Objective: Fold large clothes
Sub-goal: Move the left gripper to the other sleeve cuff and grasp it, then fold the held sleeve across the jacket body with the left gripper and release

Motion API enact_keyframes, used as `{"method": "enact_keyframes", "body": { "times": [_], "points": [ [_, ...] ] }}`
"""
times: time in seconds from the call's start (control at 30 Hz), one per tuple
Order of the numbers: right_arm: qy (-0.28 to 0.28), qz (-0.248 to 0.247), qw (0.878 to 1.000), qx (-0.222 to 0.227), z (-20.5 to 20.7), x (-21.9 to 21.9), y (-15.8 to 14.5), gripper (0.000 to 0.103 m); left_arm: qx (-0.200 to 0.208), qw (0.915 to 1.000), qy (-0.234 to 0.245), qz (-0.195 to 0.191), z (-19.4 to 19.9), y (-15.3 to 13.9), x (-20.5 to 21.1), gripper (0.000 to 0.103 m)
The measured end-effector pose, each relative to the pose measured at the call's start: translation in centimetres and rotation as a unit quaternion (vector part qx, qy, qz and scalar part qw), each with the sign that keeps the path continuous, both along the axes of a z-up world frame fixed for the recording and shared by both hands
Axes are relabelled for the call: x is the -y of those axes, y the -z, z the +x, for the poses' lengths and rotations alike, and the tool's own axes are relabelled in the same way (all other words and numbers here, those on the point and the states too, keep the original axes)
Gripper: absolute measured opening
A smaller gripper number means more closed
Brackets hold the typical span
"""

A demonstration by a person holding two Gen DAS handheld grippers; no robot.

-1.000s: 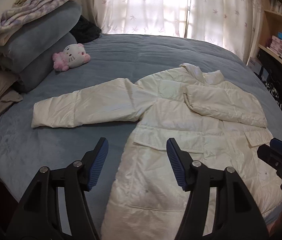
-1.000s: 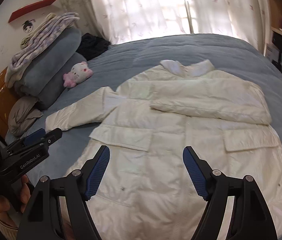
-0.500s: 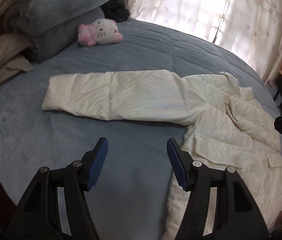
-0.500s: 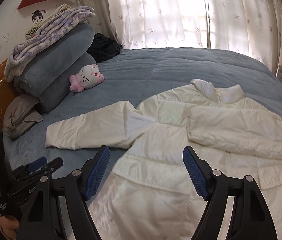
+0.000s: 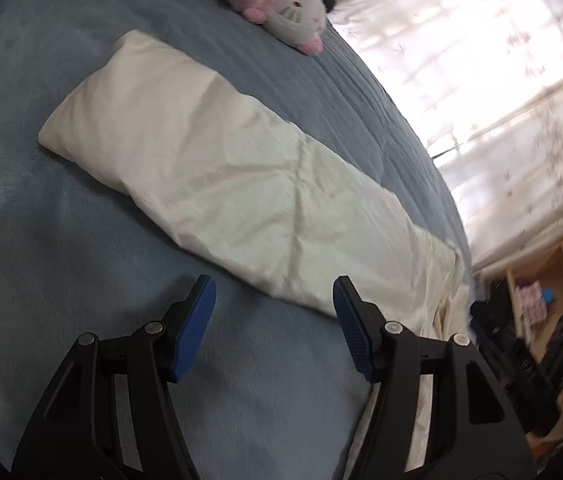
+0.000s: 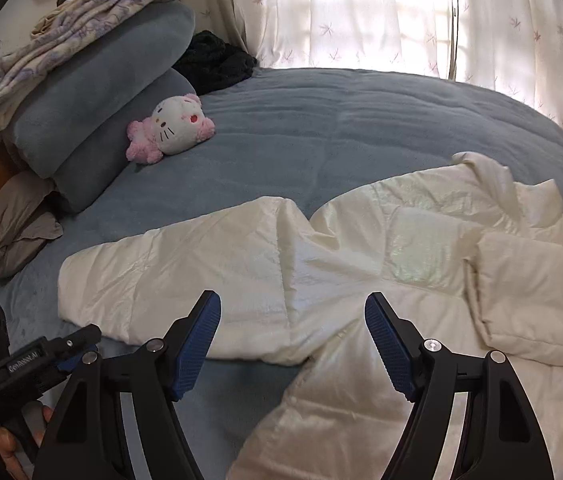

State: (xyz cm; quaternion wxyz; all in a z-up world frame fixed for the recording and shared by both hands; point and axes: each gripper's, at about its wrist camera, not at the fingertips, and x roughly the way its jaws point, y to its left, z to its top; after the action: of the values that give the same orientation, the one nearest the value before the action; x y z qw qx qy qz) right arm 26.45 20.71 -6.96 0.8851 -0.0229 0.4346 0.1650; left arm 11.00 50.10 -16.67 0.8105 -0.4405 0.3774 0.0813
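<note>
Writing: white letters reading roughly "GenRobot.AI" on the black body of the left gripper (image 6: 77,344), seen low at the left edge of the right wrist view; partly blurred.
Coat: cream-white quilted puffer coat (image 6: 361,280), glossy and creased, spread flat on the blue-grey plush bedspread (image 6: 341,128); one sleeve (image 5: 209,176) stretched out straight, the other folded across the chest.
Left gripper: black frame, ribbed blue pads, jaws parted about halfway, nothing between them; above bare bedspread just short of the outstretched sleeve.
Right gripper (image 6: 293,328): same build, jaws wide apart, empty; above the coat's armpit.
Plush: pink-and-white cat toy (image 6: 173,130) on the bedspread, well beyond the sleeve, beside rolled blue-grey blankets (image 6: 93,92).
</note>
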Motion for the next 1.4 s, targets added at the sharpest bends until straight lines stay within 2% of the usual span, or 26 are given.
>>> {"method": "enact_keyframes", "body": {
  "times": [0.2,0.33,0.37,0.4,0.43,0.53,0.6,0.73,0.8,0.93,1.03,1.13,1.2,1.3,1.4],
  "points": [
    [0.0,0.002,1.0,-0.03,2.4,-0.7,4.6,0.076,0.001,0.997,-0.036,-0.069,2.2,4.0,-3.4,0.058],
    [0.004,0.008,0.999,-0.048,3.2,-0.2,7.1,0.076,0.011,0.9962,-0.057,-0.064,3.7,4.4,-4.5,0.058],
    [0.005,0.011,0.999,-0.053,3.4,0.0,7.6,0.076,0.011,0.9957,-0.066,-0.064,3.9,4.4,-4.7,0.052],
    [0.006,0.014,0.998,-0.056,3.4,0.2,7.9,0.076,0.006,0.9953,-0.079,-0.055,4.1,4.3,-4.9,0.04],
    [0.006,0.018,0.998,-0.06,3.5,0.4,8.1,0.076,-0.012,0.996,-0.084,-0.029,4.5,4.1,-4.8,0.009],
    [0.005,0.023,0.998,-0.061,3.0,1.2,7.8,0.076,-0.025,0.9963,-0.076,0.031,5.1,1.5,-3.5,0.003],
    [0.003,0.03,0.998,-0.058,2.4,2.0,6.8,0.076,-0.033,0.993,-0.062,0.095,5.6,-1.9,-1.7,0.003],
    [0.01,0.061,0.997,-0.042,0.8,5.0,4.0,0.076,-0.033,0.9772,-0.016,0.209,6.7,-10.7,3.2,0.003],
    [0.014,0.072,0.997,-0.029,-0.3,7.1,2.5,0.076,-0.022,0.97,0.007,0.242,7.1,-14.6,5.9,0.003],
    [0.028,0.081,0.996,-0.011,-2.4,11.8,0.2,0.076,0.016,0.9541,0.045,0.296,6.7,-22.0,12.2,0.003],
    [0.053,0.085,0.995,0.009,-3.9,15.9,-1.4,0.076,0.051,0.9507,0.077,0.296,7.7,-25.2,17.9,0.003],
    [0.094,0.09,0.991,0.018,-5.1,21.5,-2.0,0.076,0.068,0.9549,0.125,0.261,10.0,-26.0,24.1,0.003],
    [0.124,0.095,0.988,0.015,-5.7,25.3,-1.9,0.076,0.078,0.9516,0.163,0.249,11.5,-25.2,29.2,0.003],
    [0.165,0.092,0.982,0.006,-6.7,30.9,-1.0,0.076,0.069,0.9398,0.217,0.255,14.1,-22.0,37.0,0.003],
    [0.198,0.079,0.977,-0.006,-7.5,35.7,0.4,0.076,0.019,0.9329,0.277,0.229,16.5,-16.4,43.2,0.004]
  ]
}}
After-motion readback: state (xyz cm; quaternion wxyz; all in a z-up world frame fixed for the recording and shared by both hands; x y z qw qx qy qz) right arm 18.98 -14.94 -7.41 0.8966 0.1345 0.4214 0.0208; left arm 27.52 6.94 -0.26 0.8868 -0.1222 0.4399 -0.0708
